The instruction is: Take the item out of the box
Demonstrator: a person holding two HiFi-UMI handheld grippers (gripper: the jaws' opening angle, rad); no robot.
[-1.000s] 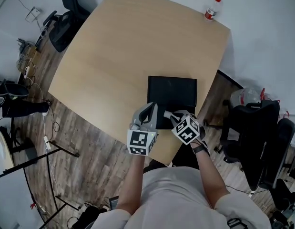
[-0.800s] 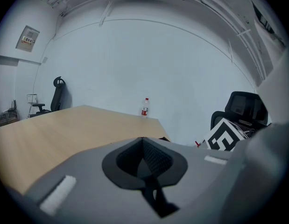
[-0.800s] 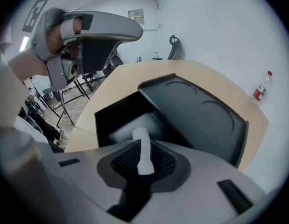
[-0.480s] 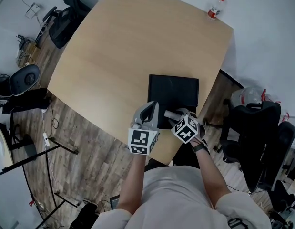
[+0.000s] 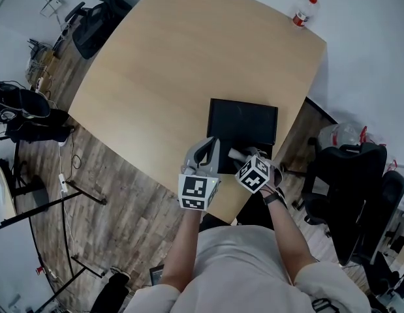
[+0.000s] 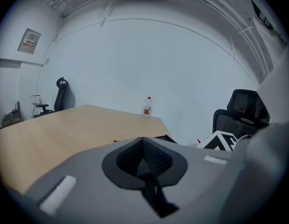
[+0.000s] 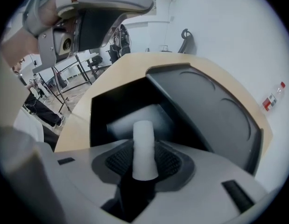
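- pointing steeply down into the open black box [image 7: 101, 118], the right gripper [image 5: 239, 155] has its jaws set wide. they have just been opening and then easing in slightly, with the white item [image 7: 144, 148] standing between them.
- grip state, right: the textured pads flank the item on both sides, but a dark gap shows beside its near end. judged: item bracketed, not yet clamped.
- item location: inside the box, directly ahead of the right gripper and within the span of its jaws. it is a pale, slightly tapered cylinder.
- key relation: the item's long axis runs along the line the right gripper points, not across it, so the pads face its long sides. judged: the coming move needs closure on those sides, then a withdrawal back along the same axis, clear of the box wall.
- left gripper [image 6: 143, 141]: jaws together, nothing between them. it sits just beside the right gripper, on its left, over the near edge of the table [image 5: 162, 77], with the box edge just beyond its tips.
- nearer hand: the right gripper. the item does not show in the left gripper view.
- risk, judged: uneven closure may tip the item against the box wall.
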